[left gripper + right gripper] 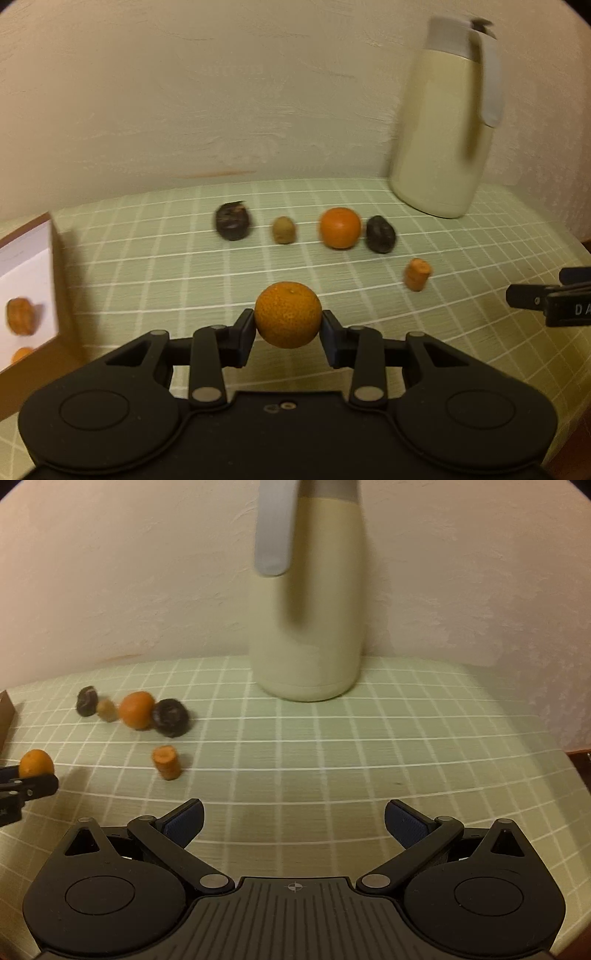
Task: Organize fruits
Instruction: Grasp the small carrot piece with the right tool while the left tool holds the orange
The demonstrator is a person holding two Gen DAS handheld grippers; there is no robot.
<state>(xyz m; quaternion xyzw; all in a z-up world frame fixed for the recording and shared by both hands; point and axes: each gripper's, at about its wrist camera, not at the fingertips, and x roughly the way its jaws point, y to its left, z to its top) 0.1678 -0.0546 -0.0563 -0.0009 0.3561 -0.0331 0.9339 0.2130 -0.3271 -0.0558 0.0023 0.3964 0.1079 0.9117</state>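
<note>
Left wrist view: I'm angled down at the table [184, 288], left gripper [288, 325] pinching a round mandarin [288, 319] just above the cloth, stem dimple up, no long axis. Right gripper [293, 821] hangs spread wide, nothing between.

A cream jug [443, 125] with a grey lid and handle stands upright at two o'clock on the green checked bench [184, 266], against the pale wall [184, 92].
</note>
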